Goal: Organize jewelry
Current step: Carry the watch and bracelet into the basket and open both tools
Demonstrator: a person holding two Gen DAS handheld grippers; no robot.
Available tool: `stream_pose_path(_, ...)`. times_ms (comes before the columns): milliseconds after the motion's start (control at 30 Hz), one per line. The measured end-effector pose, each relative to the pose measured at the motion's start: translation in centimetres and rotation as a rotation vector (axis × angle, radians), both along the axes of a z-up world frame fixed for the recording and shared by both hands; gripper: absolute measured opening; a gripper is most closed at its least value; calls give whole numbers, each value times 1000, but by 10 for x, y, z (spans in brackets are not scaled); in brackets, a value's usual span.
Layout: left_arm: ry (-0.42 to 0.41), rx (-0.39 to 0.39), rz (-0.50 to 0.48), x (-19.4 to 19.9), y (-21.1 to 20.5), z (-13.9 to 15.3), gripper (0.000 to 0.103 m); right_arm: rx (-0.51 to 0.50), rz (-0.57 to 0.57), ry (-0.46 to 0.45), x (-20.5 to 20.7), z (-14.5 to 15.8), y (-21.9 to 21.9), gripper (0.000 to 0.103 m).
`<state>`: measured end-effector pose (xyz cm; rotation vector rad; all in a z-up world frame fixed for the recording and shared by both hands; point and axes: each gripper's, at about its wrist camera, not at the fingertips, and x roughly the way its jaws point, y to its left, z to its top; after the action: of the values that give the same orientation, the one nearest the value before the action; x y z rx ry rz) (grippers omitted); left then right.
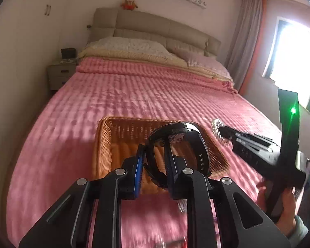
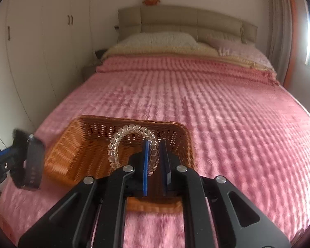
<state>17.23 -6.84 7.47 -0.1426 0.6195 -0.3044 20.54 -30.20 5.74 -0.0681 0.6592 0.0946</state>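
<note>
A brown wicker basket (image 1: 107, 144) sits on the pink bedspread; it also shows in the right wrist view (image 2: 72, 144). My left gripper (image 1: 154, 155) is shut on a black wristwatch (image 1: 188, 142) and holds it above the basket. My right gripper (image 2: 155, 146) is shut on a clear beaded bracelet (image 2: 122, 136) and holds it over the basket's near side. In the left wrist view the right gripper (image 1: 223, 131) comes in from the right with the bracelet (image 1: 216, 126). In the right wrist view the left gripper (image 2: 20, 155) is at the left with the watch strap (image 2: 34, 165).
The pink bedspread (image 1: 144, 95) covers a wide bed with pillows (image 1: 130, 45) and a padded headboard. A nightstand (image 1: 61, 74) stands left of the bed, wardrobes (image 2: 41, 41) along the left wall, a bright window (image 1: 295, 62) at right. Small items lie blurred near the bed's front edge (image 1: 181, 204).
</note>
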Motion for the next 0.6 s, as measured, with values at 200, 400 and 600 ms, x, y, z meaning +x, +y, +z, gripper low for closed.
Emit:
stream_pose_path(200, 130, 68, 5, 65, -16, -46, 17, -31, 12, 183, 50, -49, 10, 8)
stream_pose_path(400, 199, 91, 2, 86, -13, -73, 17, -55, -7, 264, 55, -71, 14, 8)
stream_pose_path(600, 202, 103, -18, 85, -11, -70, 36, 4, 8, 313, 52, -72, 10, 13)
